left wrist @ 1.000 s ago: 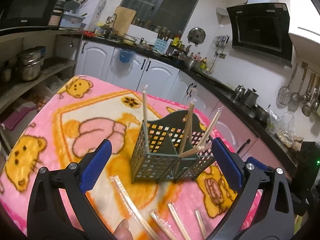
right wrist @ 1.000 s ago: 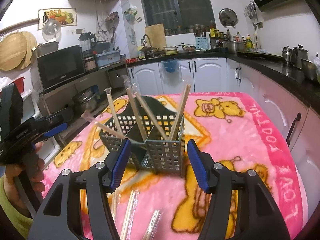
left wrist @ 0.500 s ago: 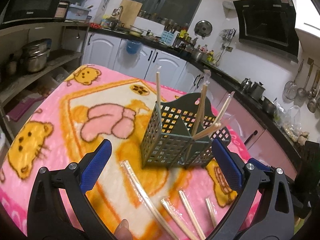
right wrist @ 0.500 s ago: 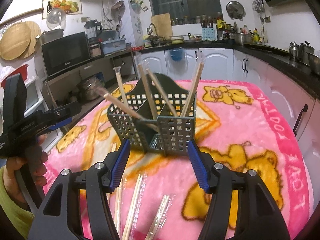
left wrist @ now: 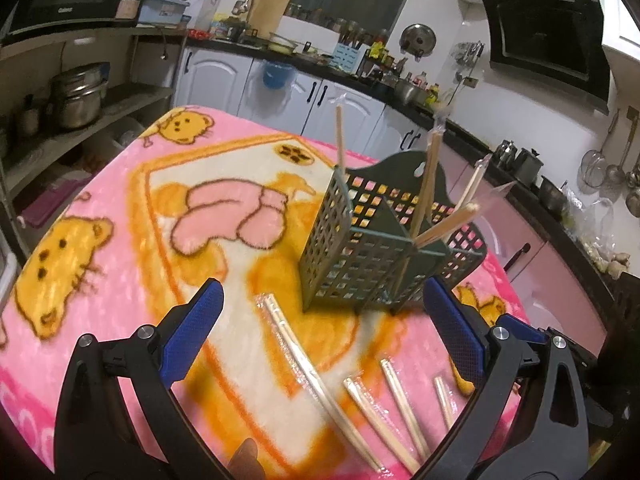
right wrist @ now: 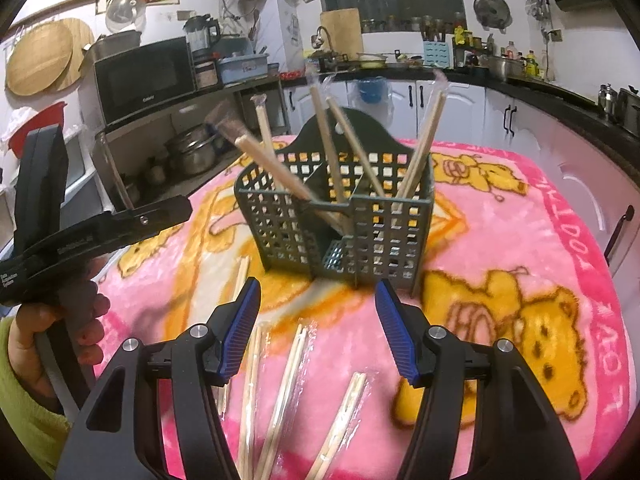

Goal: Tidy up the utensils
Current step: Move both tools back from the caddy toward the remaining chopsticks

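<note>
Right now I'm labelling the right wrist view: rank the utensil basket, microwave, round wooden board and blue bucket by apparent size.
1. Green utensil basket, though nearness to the camera inflates it.
2. Black microwave.
3. Round wooden board.
4. Blue bucket, farthest and smallest.

Open tongs (left wrist: 322, 334), chopsticks (left wrist: 320, 384), green caddy (left wrist: 376, 256)

Blanket (right wrist: 592, 280) border reads "LOVE FOOTL…", partly cut off; microwave (right wrist: 144, 76) brand too small to read.
</note>
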### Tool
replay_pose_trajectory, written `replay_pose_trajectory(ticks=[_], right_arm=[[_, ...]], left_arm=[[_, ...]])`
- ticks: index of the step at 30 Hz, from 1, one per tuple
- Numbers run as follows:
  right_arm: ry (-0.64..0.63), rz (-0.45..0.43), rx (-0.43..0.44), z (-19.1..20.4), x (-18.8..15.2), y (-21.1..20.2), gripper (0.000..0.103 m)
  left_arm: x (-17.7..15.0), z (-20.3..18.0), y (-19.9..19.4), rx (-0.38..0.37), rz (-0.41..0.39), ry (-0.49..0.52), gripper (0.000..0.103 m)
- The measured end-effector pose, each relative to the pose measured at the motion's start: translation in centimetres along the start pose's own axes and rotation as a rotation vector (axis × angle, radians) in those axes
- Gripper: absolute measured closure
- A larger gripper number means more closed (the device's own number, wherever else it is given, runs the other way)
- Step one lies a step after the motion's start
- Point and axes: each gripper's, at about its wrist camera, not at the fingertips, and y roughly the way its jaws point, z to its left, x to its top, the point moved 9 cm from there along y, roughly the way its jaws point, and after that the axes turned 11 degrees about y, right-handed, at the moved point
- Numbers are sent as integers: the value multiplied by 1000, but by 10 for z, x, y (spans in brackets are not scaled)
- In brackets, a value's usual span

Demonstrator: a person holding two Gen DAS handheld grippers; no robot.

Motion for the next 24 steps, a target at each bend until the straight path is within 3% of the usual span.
replay_pose_trajectory(ticks=[15, 19, 24], right_arm=[[-18, 132, 1, 6, -29, 36, 46], [-20, 164, 5, 8, -35, 43, 46], [-14, 209, 16, 9, -41, 53, 47]], left_arm=[[-29, 18, 35, 2, 108, -40, 11], [-38, 19, 45, 5, 145, -32, 35], [-48, 19, 58, -15, 199, -44, 47]])
